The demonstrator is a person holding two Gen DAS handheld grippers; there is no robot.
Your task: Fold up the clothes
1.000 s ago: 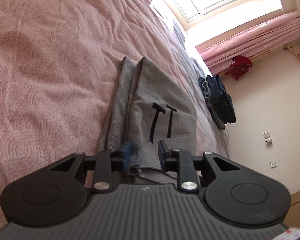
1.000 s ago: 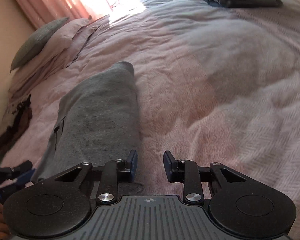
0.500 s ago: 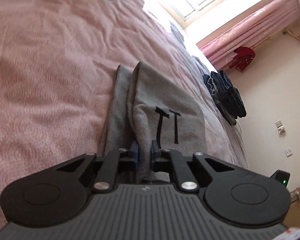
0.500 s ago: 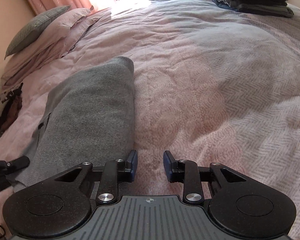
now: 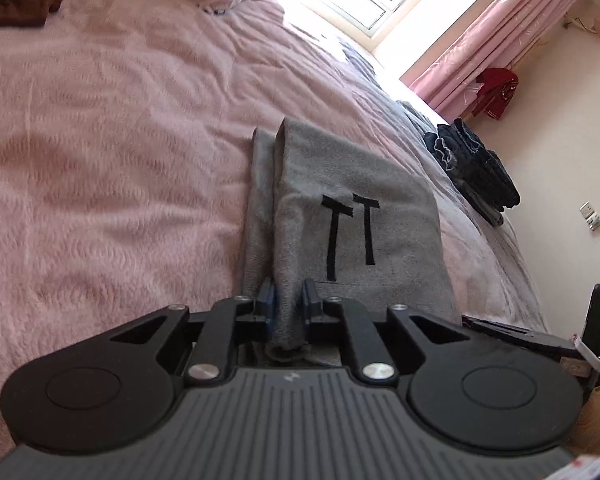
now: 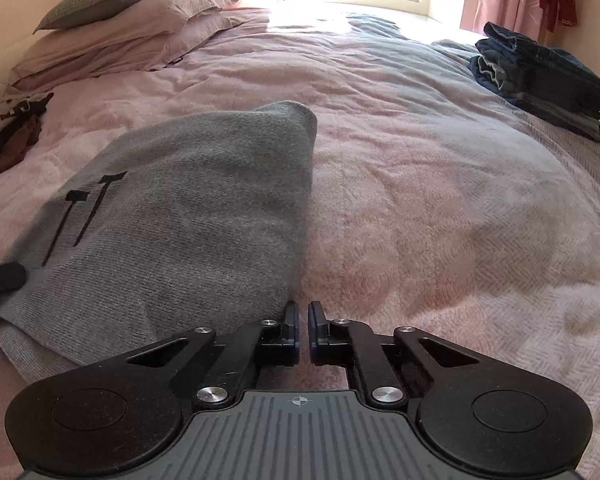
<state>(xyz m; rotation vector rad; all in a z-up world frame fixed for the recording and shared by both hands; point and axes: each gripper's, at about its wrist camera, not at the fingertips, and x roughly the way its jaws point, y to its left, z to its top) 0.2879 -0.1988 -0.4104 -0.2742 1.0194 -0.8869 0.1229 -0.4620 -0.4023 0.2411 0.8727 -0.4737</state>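
Observation:
A grey knit garment (image 5: 360,184) with two black T marks lies folded lengthwise on the pink bedspread (image 5: 100,160). My left gripper (image 5: 288,300) is shut on a thick fold at its near edge, and the cloth bunches up between the pads. In the right wrist view the same garment (image 6: 204,208) stretches away to the left. My right gripper (image 6: 304,320) sits at its near right corner with the jaws drawn almost together on the thin cloth edge. The tip of the left gripper shows as a black finger (image 6: 0,278) at the garment's left side.
A stack of folded dark jeans (image 6: 540,76) sits at the bed's far right edge. Pillows (image 6: 132,12) lie at the head, with dark brown clothes (image 6: 16,140) heaped at the left. Bare bedspread (image 6: 440,200) spreads to the right of the garment. A window and pink curtains stand beyond.
My left gripper closed on the garment's near fold. My right gripper moved up to the near right corner and closed from wide open. The garment's near edge has risen a little.

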